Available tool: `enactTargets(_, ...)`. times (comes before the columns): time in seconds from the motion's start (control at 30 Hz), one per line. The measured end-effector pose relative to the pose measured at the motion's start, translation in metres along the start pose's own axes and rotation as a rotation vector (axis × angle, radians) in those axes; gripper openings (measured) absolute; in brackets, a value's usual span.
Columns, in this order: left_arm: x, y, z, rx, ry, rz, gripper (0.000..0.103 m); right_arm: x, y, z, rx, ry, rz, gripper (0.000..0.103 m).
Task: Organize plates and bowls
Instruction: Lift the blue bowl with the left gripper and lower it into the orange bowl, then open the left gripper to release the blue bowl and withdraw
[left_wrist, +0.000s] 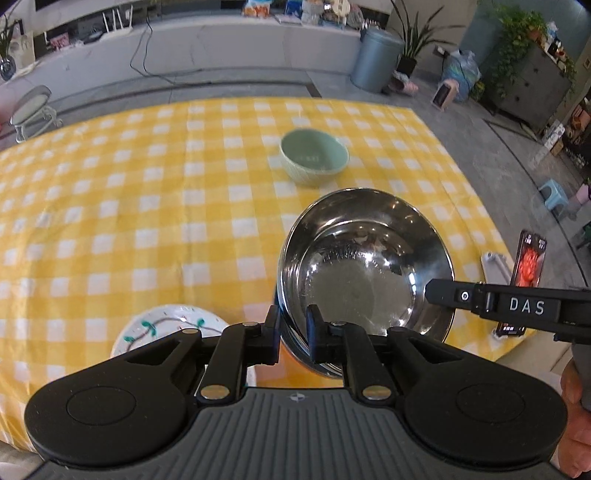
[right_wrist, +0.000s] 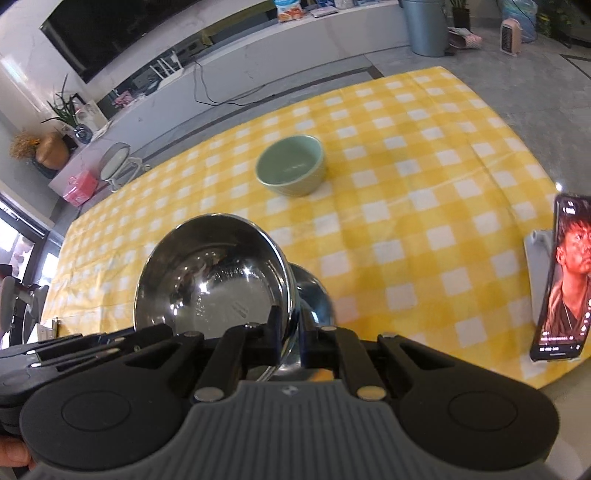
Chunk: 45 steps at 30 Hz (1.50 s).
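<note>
Both the left tongs (left_wrist: 293, 326) and right tongs (right_wrist: 295, 332) clamp the steel bowl (left_wrist: 364, 266) by its rim, above the tabletop (left_wrist: 147, 206). Probably next: nest it with the green bowl (left_wrist: 314, 157) farther away.

Left wrist view close over left tool (left_wrist: 293, 328), angled down across bench (left_wrist: 110, 206), right wrist view likewise, both sharing steel bowl (left_wrist: 365, 266), green bowl (right_wrist: 291, 170), phone (right_wrist: 565, 277)

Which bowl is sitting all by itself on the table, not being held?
The green bowl. It stands alone on the yellow checked cloth, while both grippers clamp the rim of the shiny steel bowl.
</note>
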<state>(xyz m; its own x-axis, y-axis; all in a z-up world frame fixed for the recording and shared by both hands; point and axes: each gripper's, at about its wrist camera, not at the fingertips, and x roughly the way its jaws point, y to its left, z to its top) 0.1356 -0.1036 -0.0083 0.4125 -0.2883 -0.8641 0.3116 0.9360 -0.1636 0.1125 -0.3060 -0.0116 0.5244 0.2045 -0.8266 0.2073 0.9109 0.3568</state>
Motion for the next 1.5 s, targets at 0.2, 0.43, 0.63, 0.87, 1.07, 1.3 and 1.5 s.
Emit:
enactTargets(0.2, 0.013, -0.004, -0.004, -0.016, 0.055, -0.005, 0.017, 0.013, -0.004, -0.004, -0.013, 0.012, -0.035, 0.006)
enactTargets(0.43, 0.019, -0.007, -0.003, -0.008, 0.077, -0.007, 0.018, 0.023, -0.007, -0.003, -0.017, 0.029, -0.056, 0.005)
enactTargets(0.63, 0.025, -0.008, 0.000, 0.004, 0.109, -0.014, 0.020, 0.027, -0.003, -0.003, -0.042, 0.029, -0.084, 0.005)
enactTargets(0.87, 0.031, -0.006, 0.001, -0.004, 0.130, -0.015, 0.024, 0.037, 0.000, -0.005, -0.073, 0.037, -0.111, 0.005)
enactTargets(1.07, 0.032, -0.003, 0.000, 0.002, 0.127, -0.028, 0.025, 0.039, 0.004, -0.008, -0.102, 0.030, -0.124, 0.005)
enactTargets(1.3, 0.019, -0.001, 0.000, 0.025, 0.079, -0.067, 0.040, 0.029, 0.004, -0.006, -0.093, -0.008, -0.112, 0.031)
enactTargets(1.5, -0.003, -0.004, 0.007, 0.082, -0.026, -0.082, 0.052, 0.013, 0.010, -0.001, -0.091, -0.094, -0.065, 0.048)
